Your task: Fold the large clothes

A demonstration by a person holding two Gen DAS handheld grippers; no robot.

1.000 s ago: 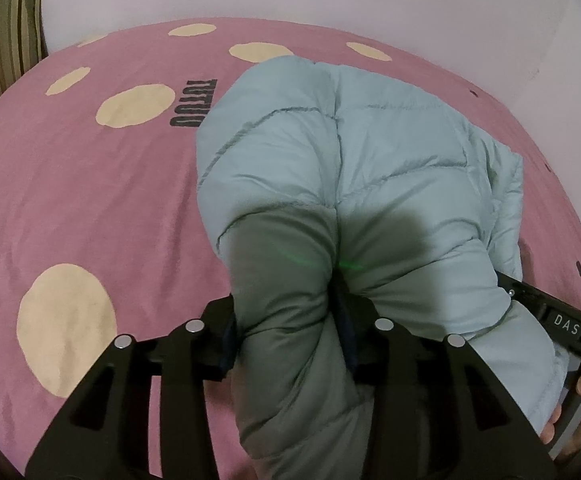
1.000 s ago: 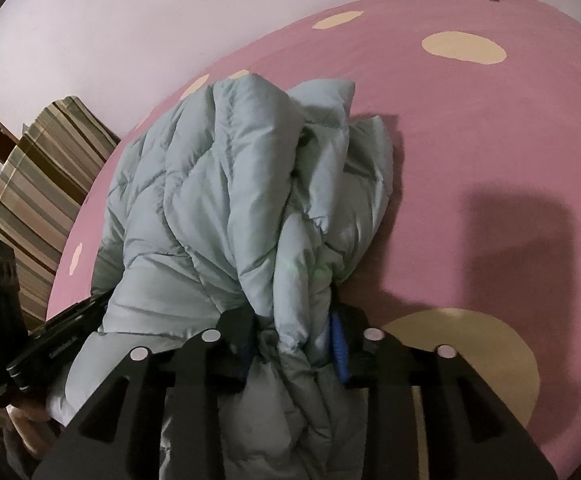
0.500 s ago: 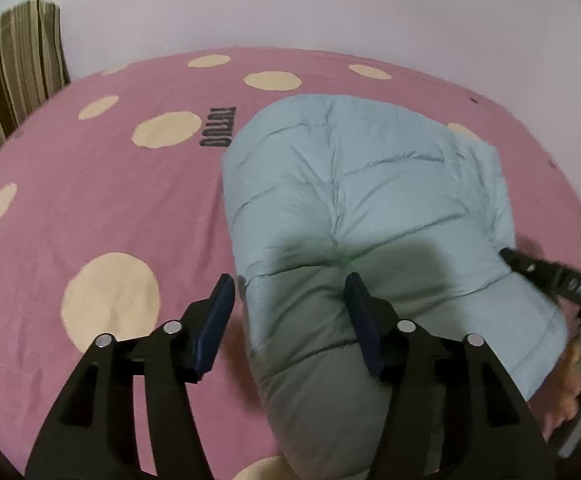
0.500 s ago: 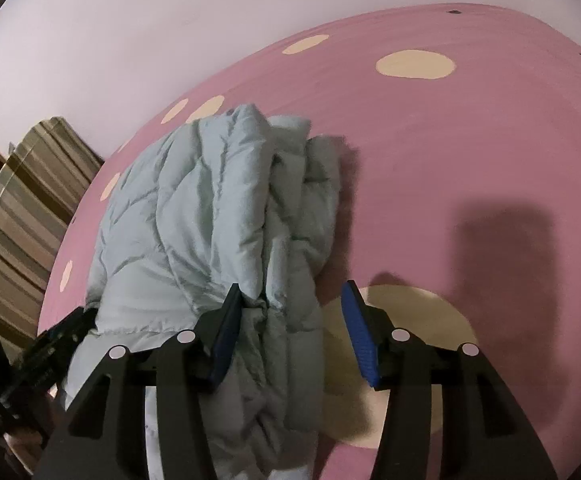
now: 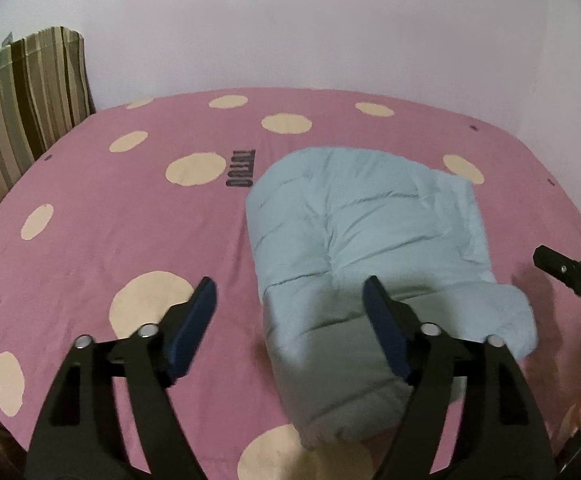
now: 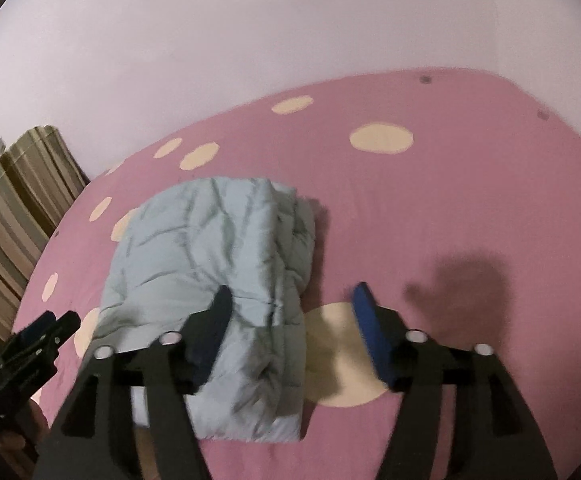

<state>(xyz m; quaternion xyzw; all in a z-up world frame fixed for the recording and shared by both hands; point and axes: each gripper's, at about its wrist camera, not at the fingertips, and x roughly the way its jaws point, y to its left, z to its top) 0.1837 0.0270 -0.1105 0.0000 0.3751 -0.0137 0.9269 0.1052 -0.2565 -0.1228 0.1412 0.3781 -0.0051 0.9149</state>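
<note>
1. Looking from the left wrist, we see our left gripper (image 5: 286, 304) spread wide and empty above the jacket (image 5: 370, 240), which lies as a folded bundle on the bed (image 5: 102, 232).
2. From the right wrist, our right gripper (image 6: 292, 306) is also apart, holding nothing. We judge the folding essentially done; perhaps only tidying remains.

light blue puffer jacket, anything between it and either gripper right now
Nothing visible. The folded light blue quilted puffer jacket lies on the pink spotted bedsheet, with the open left gripper and open right gripper directly over its near end.
</note>
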